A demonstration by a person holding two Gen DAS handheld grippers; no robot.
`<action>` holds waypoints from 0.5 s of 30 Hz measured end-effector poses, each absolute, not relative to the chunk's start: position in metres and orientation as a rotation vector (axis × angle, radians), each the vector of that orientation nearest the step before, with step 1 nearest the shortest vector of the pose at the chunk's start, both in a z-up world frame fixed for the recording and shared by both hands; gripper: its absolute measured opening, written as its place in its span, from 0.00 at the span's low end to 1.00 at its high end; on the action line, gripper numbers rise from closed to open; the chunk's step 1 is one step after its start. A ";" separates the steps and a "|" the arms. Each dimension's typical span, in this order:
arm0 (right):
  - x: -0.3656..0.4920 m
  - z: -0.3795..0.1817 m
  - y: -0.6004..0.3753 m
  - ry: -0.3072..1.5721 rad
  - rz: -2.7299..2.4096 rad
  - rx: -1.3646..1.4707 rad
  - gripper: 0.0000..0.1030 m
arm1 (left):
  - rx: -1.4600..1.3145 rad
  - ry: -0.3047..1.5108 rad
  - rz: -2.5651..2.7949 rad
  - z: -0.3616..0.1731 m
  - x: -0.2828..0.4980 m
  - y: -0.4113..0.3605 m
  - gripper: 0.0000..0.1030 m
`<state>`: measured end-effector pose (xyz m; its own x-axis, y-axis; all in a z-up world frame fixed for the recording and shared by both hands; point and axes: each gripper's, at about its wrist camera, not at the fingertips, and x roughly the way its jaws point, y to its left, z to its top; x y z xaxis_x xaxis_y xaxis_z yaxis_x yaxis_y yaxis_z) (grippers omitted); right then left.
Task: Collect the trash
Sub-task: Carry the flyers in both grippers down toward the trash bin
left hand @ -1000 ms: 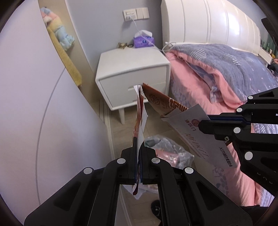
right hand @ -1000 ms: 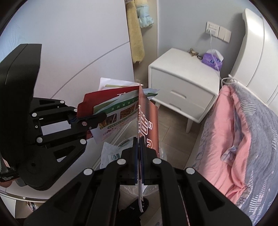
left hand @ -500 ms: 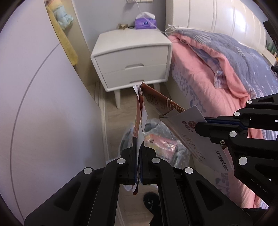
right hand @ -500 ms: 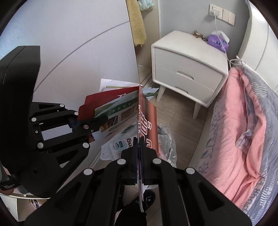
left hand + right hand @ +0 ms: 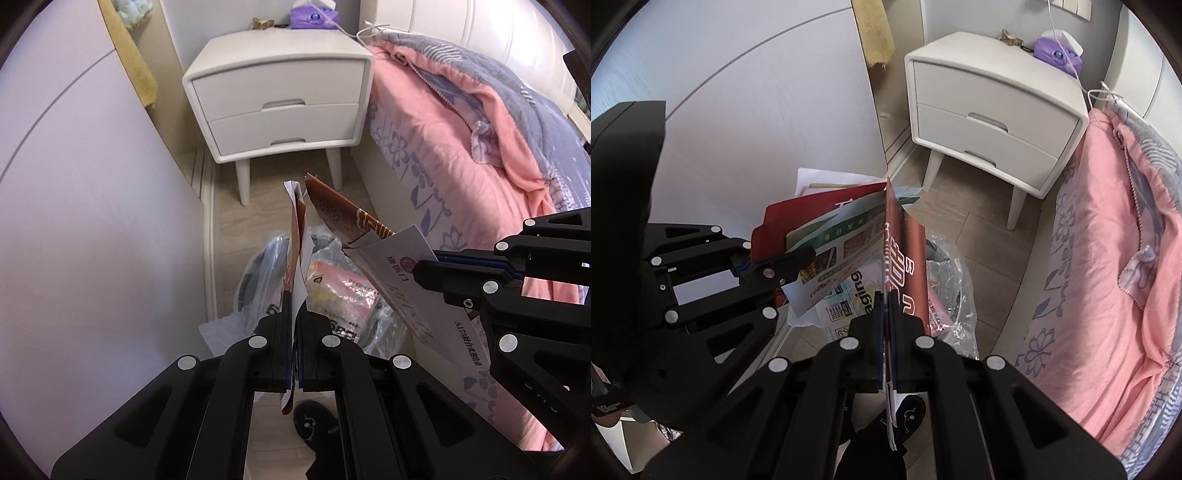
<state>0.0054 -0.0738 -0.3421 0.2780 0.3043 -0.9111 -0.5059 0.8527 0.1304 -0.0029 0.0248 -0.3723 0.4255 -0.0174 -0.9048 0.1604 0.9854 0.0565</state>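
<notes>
Sinking toward the floor since a moment ago, the left hand-held gripper (image 5: 293, 325) and right hand-held gripper (image 5: 886, 314) each stay pinched on a bundle of leaflets (image 5: 402, 284), now just above the open trash bag (image 5: 340, 291) beside the nightstand (image 5: 280, 99); release seems close.

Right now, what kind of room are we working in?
Most likely a bedroom: a bed with a pink and grey blanket, a white two-drawer nightstand beside it, and a purple tissue box on top.
</notes>
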 end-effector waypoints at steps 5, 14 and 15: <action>0.008 -0.360 -0.072 1.185 0.548 -0.202 0.05 | 0.135 1.139 -0.105 -0.390 0.000 0.028 0.01; 0.017 -0.387 -0.066 1.210 0.552 -0.198 0.04 | 0.121 1.165 -0.088 -0.417 0.006 0.032 0.01; 0.018 -0.390 -0.065 1.212 0.553 -0.198 0.05 | 0.121 1.166 -0.086 -0.419 0.006 0.032 0.01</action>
